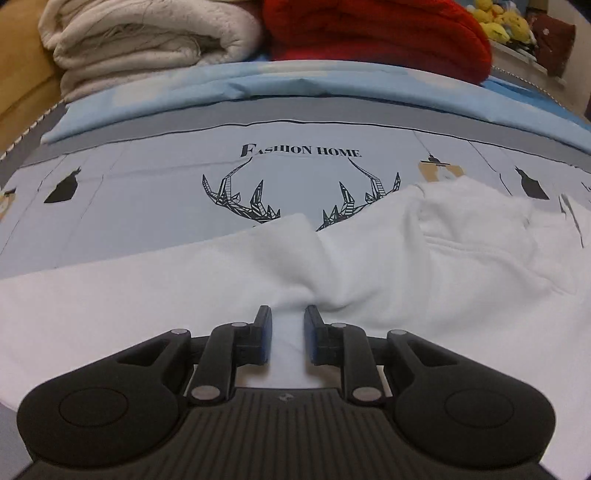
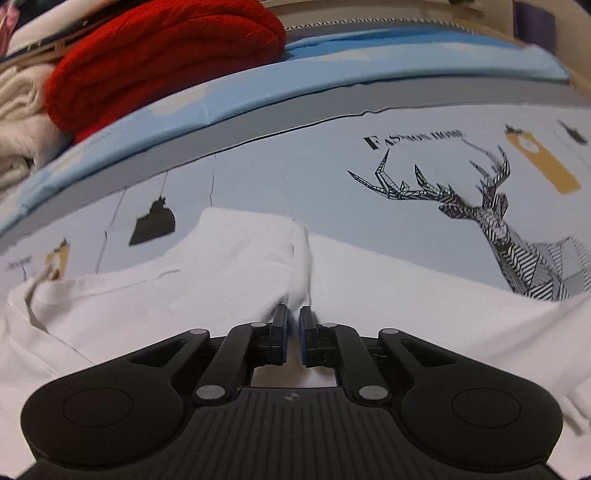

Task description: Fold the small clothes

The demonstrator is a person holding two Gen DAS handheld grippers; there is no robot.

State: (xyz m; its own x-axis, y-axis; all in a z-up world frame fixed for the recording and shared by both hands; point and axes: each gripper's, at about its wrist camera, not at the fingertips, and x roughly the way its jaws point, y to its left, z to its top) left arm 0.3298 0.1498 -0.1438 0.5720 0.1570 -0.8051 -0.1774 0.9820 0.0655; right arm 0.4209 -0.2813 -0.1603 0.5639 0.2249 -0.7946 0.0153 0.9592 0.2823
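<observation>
A white garment (image 1: 369, 251) lies spread over the printed bedsheet (image 1: 155, 192), rumpled, with a pocket seam on its right part. My left gripper (image 1: 288, 314) points down at its near middle, and a gathered ridge of the cloth is pinched between its narrow-set fingertips. In the right wrist view the same white garment (image 2: 229, 266) shows a drawstring at the far left. My right gripper (image 2: 294, 314) is nearly closed, with a raised fold of that cloth caught between its blue pads (image 2: 283, 339). Neither gripper is visible in the other's view.
The sheet carries a deer print (image 2: 491, 221) and the words FASHION HOME. At the back lie a folded cream blanket (image 1: 140, 40), a red blanket (image 1: 376, 29) and a light blue folded cover (image 1: 295, 81). Yellow plush toys (image 1: 498, 18) sit far right.
</observation>
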